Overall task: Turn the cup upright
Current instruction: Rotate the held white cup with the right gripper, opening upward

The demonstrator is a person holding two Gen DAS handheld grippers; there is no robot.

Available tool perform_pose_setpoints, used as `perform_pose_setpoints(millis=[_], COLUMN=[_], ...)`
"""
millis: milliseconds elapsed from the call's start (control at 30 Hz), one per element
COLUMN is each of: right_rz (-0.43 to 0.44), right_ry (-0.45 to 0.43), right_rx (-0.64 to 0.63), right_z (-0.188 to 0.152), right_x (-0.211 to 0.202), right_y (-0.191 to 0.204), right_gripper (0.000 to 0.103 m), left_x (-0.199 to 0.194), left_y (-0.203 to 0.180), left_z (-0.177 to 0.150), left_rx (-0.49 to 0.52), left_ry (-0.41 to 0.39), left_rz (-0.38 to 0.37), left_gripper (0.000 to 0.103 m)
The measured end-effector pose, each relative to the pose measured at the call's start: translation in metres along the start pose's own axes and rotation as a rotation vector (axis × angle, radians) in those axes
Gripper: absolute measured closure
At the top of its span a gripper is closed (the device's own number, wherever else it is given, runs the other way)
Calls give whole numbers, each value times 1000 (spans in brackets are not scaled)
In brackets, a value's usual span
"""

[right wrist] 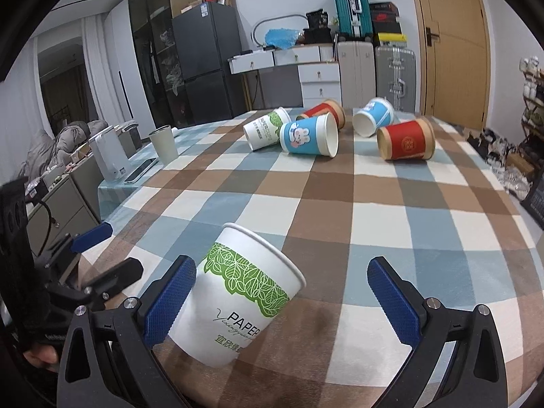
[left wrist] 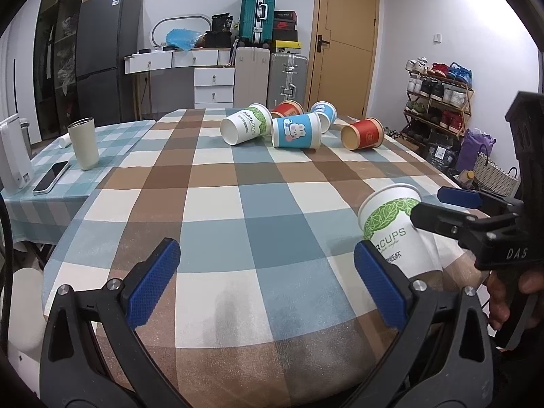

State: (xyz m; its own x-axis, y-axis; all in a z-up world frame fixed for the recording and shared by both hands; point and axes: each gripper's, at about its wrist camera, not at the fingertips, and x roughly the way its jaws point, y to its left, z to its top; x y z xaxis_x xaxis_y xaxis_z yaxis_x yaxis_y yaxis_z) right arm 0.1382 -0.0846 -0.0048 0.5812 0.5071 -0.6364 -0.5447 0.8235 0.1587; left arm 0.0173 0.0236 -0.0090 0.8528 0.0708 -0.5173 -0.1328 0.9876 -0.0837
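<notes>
Cup: white paper cup [right wrist: 238, 301] [left wrist: 399, 231] with a green leaf band and "PAPER CUPS" print.
Pose: mouth up, tilted.
Place: near edge of the checked tablecloth [right wrist: 340, 204].

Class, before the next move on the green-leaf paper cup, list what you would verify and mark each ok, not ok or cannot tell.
1. Green-leaf paper cup rim up: ok.
2. Cup standing level on the checked tablecloth: cannot tell; it looks tilted.
3. Right hand-held gripper open: ok.
4. Right gripper clear of the cup: not ok; one pad looks to be against it.
5. Left hand-held gripper open and empty: ok.
6. Five far cups upright: not ok.
</notes>
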Motion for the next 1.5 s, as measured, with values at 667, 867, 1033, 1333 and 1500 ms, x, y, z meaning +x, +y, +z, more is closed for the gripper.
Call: perform_pose_setpoints(millis=[667, 867, 1033, 1333, 1500], right_rz=[237, 283, 281, 68, -18], right_ry=[244, 254, 226, -61, -213], right_rx=[314, 338, 311, -5, -139], right_z=[5, 4, 5, 2, -12], right_x=[38, 38, 31, -3, -11], right_y=[-22, -21, -19, 11, 26], right_gripper=[19, 25, 26, 26, 26], left_x=[1, 1, 1, 1, 1], left_y=[-9, -10, -11, -11, -11], left_z=[-4, -4, -4, -4, -4], left_rx=[37, 38, 38, 38, 39], left_ry=[-7, -7, -7, -7, -6], left_rz=[-3, -2, -3, -3, -2], left_gripper=[1, 1, 1, 1, 1])
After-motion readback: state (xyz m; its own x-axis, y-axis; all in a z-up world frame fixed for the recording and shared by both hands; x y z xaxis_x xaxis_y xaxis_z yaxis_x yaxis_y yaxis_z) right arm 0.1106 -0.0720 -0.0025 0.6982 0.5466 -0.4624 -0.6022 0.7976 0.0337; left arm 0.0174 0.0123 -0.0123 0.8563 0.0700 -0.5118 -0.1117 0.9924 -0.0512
